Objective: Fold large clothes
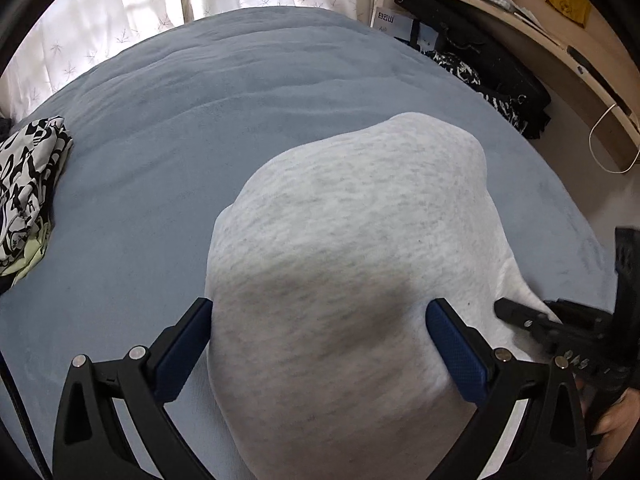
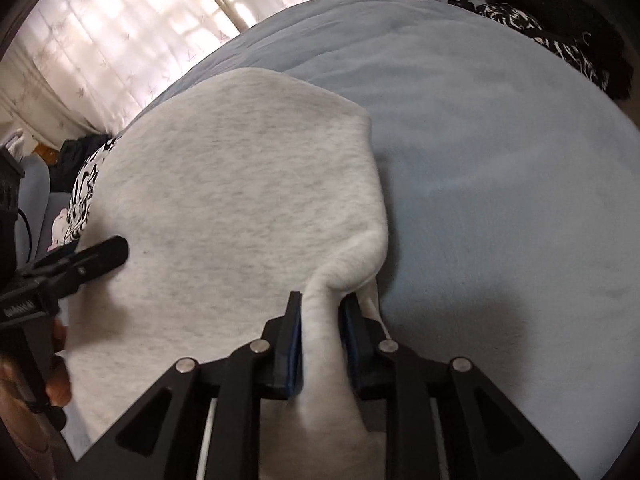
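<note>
Broadly, a blue-grey blanket (image 1: 168,128) is seen spread over the bed, backed by white curtains (image 2: 104,36), with a wooden shelf (image 1: 532,20) at one side. On it a pale grey garment (image 1: 348,220) is laid, partly folded. A black-and-white patterned cloth (image 1: 28,184) is heaped near the bed's edge. The left gripper (image 1: 318,340) is held wide apart, its fingers astride the garment. The right gripper (image 2: 320,336) is clamped on a raised fold of the garment's edge.

Bare blue bedspread (image 1: 168,120) beyond the grey garment (image 1: 340,240); patterned clothes (image 1: 28,184) at its left edge.
</note>
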A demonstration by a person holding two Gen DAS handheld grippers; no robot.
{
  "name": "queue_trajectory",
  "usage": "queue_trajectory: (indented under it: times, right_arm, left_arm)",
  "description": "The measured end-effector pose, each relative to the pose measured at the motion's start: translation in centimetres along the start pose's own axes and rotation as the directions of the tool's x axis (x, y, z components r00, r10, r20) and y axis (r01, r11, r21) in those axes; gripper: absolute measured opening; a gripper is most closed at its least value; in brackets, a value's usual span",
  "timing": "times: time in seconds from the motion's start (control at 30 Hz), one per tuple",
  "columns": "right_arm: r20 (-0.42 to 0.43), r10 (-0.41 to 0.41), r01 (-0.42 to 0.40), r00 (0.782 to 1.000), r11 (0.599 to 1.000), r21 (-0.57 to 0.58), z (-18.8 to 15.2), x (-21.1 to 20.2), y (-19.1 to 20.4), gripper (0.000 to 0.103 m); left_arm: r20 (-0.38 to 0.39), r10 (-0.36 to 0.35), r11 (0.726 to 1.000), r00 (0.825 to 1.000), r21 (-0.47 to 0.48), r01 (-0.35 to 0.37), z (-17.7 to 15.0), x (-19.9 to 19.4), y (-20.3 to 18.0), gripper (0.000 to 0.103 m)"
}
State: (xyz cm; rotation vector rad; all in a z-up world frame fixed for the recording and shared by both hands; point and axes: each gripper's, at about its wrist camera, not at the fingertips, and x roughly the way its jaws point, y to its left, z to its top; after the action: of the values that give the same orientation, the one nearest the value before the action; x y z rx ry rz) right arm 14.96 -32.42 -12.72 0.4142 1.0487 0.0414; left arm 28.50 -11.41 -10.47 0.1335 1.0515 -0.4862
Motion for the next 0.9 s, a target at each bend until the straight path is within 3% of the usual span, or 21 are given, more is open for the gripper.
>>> queue_trajectory:
  times: [0.13,0.4,0.67,0.8,0.9]
  right_arm:
    - [-0.007,0.014,-0.013,1.000,0.999,0.043,1.4,-2.8,-0.7,0.021]
    - [0.153,0.080,-0.080,0.985,0.997,-0.006,4.6,-7.7,2.0,0.022]
    - [0.202,0.153,-0.165,0.967,0.985,0.046,8.2,-4.3,4.9,0.022]
    - [0.232,0.160,-0.177,0.960,0.983,0.054,9.8,-1.9,6.2,0.022]
    - [0.198,0.107,-0.114,0.974,0.993,0.024,10.3,0.9,6.7,0.022]
  left_arm:
    - [-0.014,-0.029,0.998,0.999,-0.061,0.028,0.0,-0.5,1.2,0.103]
    - [-0.031,-0.059,0.991,0.998,-0.120,0.055,0.2,-1.6,2.3,0.103]
    - [0.139,0.014,0.985,0.990,-0.173,0.010,2.3,-5.0,3.8,0.103]
    - [0.098,0.036,0.974,0.995,-0.227,-0.013,3.0,-3.0,5.2,0.103]
    - [0.049,0.024,0.975,0.998,-0.220,-0.013,3.3,-0.6,5.4,0.103]
